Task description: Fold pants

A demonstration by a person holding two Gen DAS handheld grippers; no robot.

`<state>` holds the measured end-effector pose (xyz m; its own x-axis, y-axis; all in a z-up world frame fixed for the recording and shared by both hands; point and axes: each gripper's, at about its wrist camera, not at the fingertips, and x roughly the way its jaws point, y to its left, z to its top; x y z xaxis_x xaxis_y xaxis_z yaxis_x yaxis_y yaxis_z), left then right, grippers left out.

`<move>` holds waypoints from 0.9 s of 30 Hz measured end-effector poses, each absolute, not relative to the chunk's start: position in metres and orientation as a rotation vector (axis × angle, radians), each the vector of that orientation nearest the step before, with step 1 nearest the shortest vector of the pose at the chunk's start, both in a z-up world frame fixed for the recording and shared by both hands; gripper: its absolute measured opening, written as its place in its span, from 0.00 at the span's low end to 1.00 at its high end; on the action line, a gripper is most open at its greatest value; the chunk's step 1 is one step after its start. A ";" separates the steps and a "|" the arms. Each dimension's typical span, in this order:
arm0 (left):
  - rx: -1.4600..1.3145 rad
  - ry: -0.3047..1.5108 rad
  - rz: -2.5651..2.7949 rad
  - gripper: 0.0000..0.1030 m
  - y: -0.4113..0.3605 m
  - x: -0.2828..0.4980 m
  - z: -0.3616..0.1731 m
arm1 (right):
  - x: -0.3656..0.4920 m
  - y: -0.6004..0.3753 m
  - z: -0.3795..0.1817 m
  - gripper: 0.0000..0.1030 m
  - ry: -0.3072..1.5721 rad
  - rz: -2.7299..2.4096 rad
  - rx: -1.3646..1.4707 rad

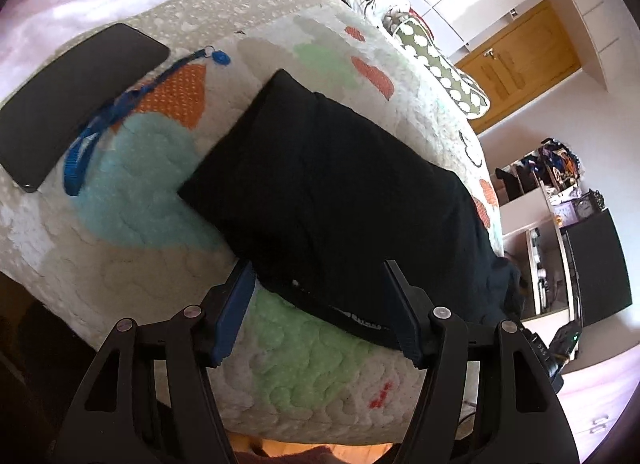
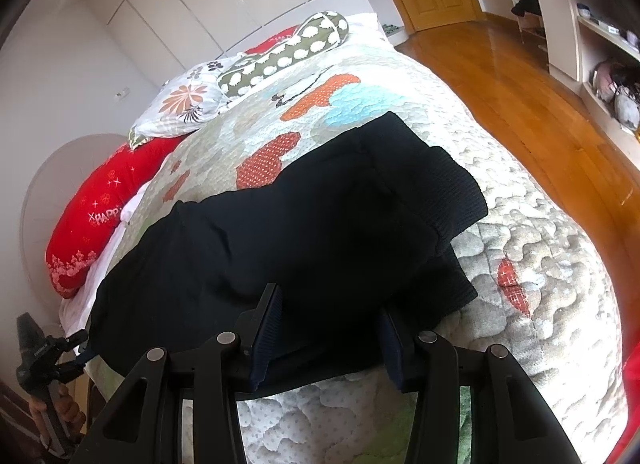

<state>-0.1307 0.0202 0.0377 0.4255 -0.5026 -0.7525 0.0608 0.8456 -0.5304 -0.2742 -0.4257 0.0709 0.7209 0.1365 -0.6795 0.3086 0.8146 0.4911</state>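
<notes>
Black pants (image 1: 332,203) lie folded lengthwise on the quilted bedspread (image 1: 132,248). In the left wrist view my left gripper (image 1: 320,276) is open, its jaws on either side of the waistband edge (image 1: 352,320), holding nothing. In the right wrist view the pants (image 2: 304,223) lie across the quilt with the ribbed cuffs (image 2: 460,187) at the right, one leg over the other. My right gripper (image 2: 328,304) is open with its fingers over the near edge of the pants. The left gripper (image 2: 44,352) shows at the far left there.
A black phone (image 1: 76,99) and a blue lanyard (image 1: 100,127) lie on the quilt left of the pants. Pillows (image 2: 184,103), a green bolster (image 2: 288,51) and a red cushion (image 2: 100,199) are at the bed's head. Wooden floor (image 2: 520,103) and shelves (image 2: 580,23) lie beyond.
</notes>
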 end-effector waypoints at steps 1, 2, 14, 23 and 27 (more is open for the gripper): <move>-0.457 1.076 -0.368 0.62 0.018 -0.130 0.039 | -0.274 -0.426 0.071 0.43 0.772 -0.103 0.626; -0.457 1.071 -0.374 0.62 0.015 -0.128 0.040 | -0.273 -0.425 0.071 0.43 0.773 -0.103 0.625; -0.515 1.090 -0.400 0.62 0.020 -0.125 0.050 | -0.272 -0.427 0.070 0.43 0.777 -0.095 0.630; -0.544 1.084 -0.423 0.62 0.012 -0.115 0.060 | -0.272 -0.427 0.069 0.43 0.773 -0.089 0.634; -0.531 1.059 -0.455 0.62 0.010 -0.113 0.068 | -0.271 -0.427 0.069 0.43 0.772 -0.091 0.630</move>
<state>-0.1130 0.0104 0.0682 0.4207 -0.5874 -0.6913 0.0968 0.7868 -0.6096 -0.2712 -0.4268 0.0687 0.7220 0.1467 -0.6762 0.3005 0.8138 0.4975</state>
